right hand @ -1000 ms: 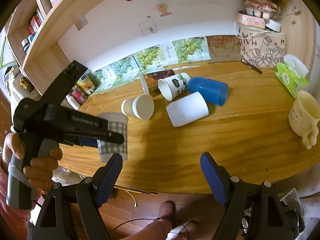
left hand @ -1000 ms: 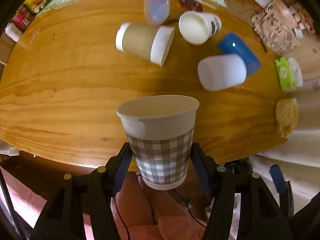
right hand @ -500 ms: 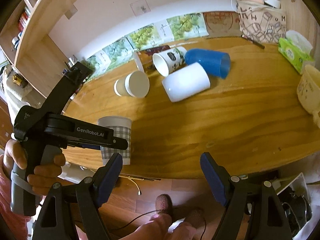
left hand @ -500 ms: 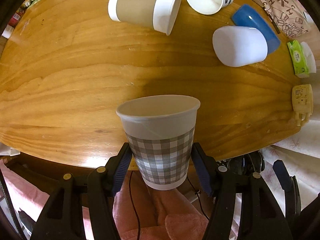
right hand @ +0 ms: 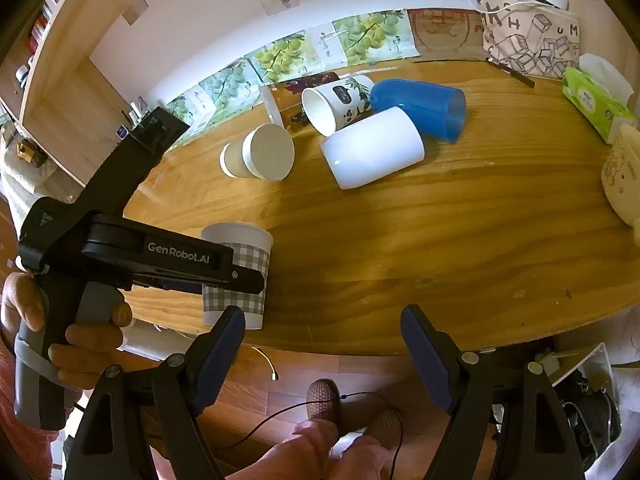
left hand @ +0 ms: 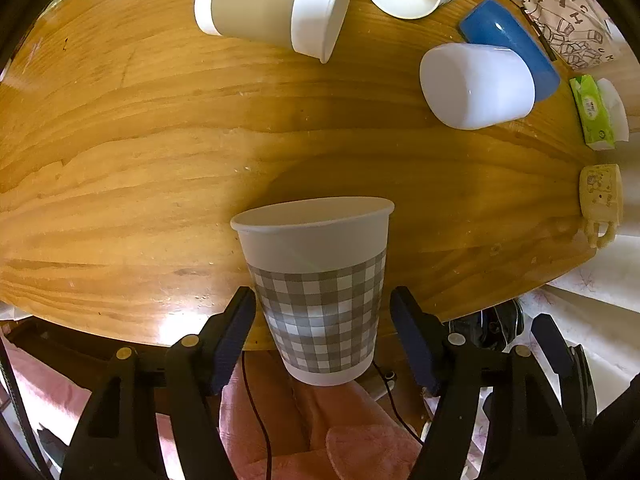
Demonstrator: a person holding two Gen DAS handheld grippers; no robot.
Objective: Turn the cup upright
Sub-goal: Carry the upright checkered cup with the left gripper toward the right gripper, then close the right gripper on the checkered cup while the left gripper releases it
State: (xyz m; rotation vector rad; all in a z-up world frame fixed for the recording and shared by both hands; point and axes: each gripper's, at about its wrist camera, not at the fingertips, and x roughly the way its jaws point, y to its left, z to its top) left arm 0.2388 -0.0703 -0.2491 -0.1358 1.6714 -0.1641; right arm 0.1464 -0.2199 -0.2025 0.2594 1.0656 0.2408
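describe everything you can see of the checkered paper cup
The checkered cup is a paper cup: plain white upper band under a rolled rim, grey-and-white gingham below, white strip at the base. It stands upright, mouth up, and looks empty as far as the inside shows. It sits at the table's near edge between the left gripper's blue-padded fingers, which show gaps either side, so they look released.

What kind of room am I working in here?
Probably a home room, perhaps a study or living space: a wooden table against a wall, a doll-topped fabric bag, a tissue box and wooden shelving.
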